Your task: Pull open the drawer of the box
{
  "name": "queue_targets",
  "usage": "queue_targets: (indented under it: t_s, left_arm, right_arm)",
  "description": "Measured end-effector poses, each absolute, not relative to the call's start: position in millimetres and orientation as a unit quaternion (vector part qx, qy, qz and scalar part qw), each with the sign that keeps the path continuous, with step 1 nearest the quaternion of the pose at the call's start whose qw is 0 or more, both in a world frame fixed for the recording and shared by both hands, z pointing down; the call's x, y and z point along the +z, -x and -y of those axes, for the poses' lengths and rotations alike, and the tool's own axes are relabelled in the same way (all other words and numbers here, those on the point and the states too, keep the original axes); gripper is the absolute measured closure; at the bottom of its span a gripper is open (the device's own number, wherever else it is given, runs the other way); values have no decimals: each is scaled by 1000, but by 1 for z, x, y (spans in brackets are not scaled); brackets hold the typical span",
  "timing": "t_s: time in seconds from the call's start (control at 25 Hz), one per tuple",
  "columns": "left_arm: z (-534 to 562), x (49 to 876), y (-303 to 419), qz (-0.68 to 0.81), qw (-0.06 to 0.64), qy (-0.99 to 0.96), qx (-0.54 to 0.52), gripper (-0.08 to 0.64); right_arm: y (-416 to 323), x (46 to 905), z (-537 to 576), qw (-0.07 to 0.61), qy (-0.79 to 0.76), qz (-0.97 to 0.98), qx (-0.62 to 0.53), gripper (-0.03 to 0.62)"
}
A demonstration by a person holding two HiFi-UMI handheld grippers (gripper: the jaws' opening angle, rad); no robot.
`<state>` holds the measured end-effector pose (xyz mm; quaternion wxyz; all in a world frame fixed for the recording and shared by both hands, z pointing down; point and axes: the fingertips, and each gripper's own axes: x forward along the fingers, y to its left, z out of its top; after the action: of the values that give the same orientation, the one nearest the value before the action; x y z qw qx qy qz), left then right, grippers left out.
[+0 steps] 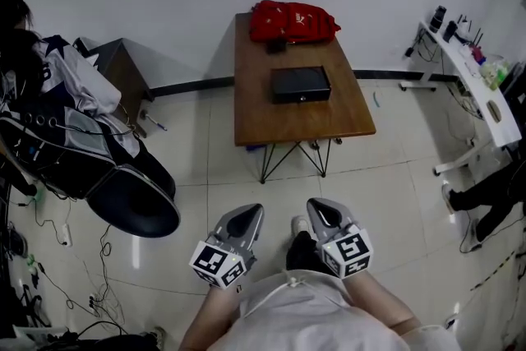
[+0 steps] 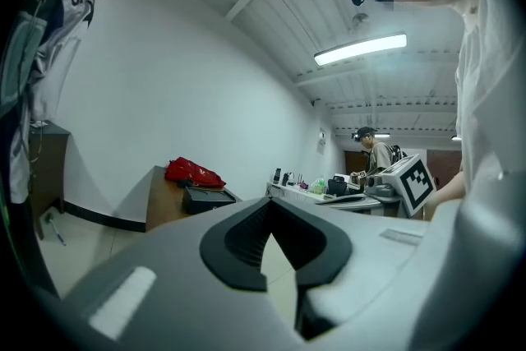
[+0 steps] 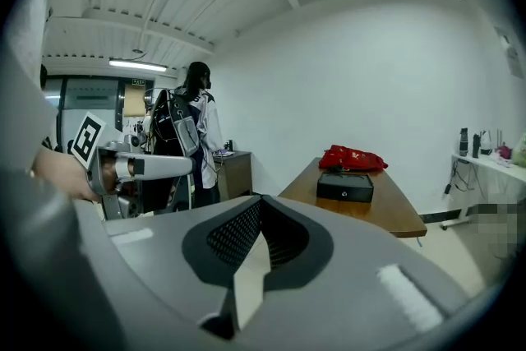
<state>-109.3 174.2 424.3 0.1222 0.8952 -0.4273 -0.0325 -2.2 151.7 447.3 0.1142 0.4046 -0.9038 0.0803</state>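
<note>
Black box [image 1: 301, 84] on wooden table [image 1: 271, 123]; both grippers well apart from it, empty.

Box sits mid-table, its front face toward the person and flush with the body, just in front of a red bag [image 1: 292, 20] at the table's far end. Left gripper [image 1: 251, 211] and right gripper [image 1: 316, 207] are held side by side close to the person's body, over the tiled floor [image 1: 197, 152] short of the table. Each has its jaws closed tip to tip with nothing between them, pointing toward the box.
</note>
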Motion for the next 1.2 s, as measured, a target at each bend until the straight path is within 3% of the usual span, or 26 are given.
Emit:
queue_targets:
  t_s: [0.8, 1.2]
  left_arm:
    - [104, 427, 65, 455, 133, -880, -31, 554]
    - [161, 446, 63, 469, 153, -870, -14, 554]
  right_arm:
    - [-41, 449, 134, 126, -377, 913, 88, 583]
    - [-50, 473, 205, 141, -393, 901, 116, 583]
